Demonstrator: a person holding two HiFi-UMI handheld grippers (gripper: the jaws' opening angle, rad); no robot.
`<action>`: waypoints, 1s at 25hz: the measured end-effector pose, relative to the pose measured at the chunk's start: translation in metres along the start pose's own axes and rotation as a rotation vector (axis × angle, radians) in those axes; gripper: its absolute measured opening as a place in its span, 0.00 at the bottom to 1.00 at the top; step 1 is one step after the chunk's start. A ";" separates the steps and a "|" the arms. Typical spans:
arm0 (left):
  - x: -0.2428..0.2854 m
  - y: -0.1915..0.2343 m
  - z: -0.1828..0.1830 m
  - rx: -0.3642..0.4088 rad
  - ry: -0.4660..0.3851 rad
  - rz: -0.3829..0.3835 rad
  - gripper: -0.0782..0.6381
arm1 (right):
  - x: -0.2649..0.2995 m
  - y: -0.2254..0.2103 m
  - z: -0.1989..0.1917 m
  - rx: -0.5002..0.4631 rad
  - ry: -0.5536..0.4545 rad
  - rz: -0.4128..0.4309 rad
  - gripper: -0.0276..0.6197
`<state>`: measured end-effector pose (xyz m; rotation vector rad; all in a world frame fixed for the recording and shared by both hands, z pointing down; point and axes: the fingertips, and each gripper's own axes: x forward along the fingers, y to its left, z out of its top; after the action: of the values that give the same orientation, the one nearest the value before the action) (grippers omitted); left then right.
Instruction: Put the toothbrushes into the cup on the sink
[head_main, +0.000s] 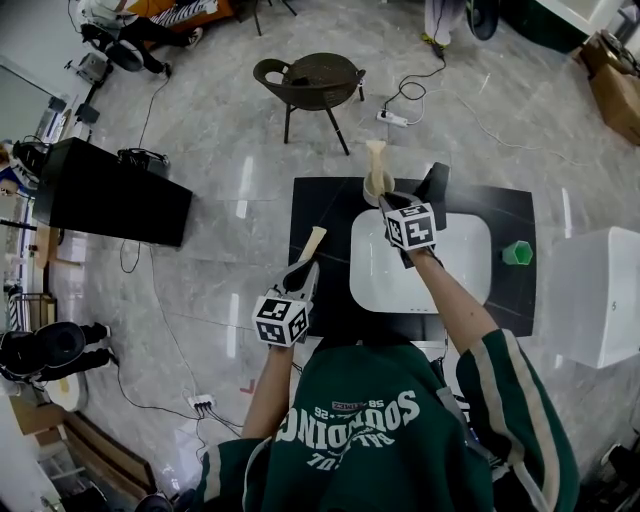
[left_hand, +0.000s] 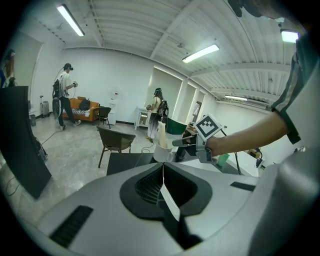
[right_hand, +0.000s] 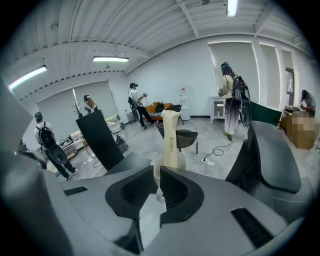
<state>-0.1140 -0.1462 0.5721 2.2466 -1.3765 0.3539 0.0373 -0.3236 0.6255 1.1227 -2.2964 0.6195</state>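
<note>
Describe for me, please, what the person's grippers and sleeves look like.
The left gripper and right gripper each have a smooth grey body with black, ribbed jaws. Each carries a white cube printed with black square markers: the left cube and the right cube. The person wears a dark green top with cream lettering on the back; the right sleeve has cream stripes.

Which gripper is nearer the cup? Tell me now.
Right. The right gripper is at the cup, jaws closed on it; the left gripper, holding a toothbrush, is short of it, off to its left.
</note>
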 end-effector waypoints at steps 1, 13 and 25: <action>0.001 -0.001 0.000 -0.001 0.000 0.001 0.13 | -0.002 0.002 -0.001 -0.009 -0.003 0.002 0.13; 0.007 -0.024 -0.001 0.006 0.000 0.015 0.13 | -0.028 0.019 -0.025 -0.035 -0.028 0.062 0.13; 0.007 -0.033 -0.013 0.043 0.039 0.016 0.13 | -0.036 0.068 -0.073 -0.022 0.095 0.218 0.13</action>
<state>-0.0806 -0.1320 0.5780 2.2527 -1.3794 0.4344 0.0183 -0.2213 0.6472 0.8207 -2.3541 0.7113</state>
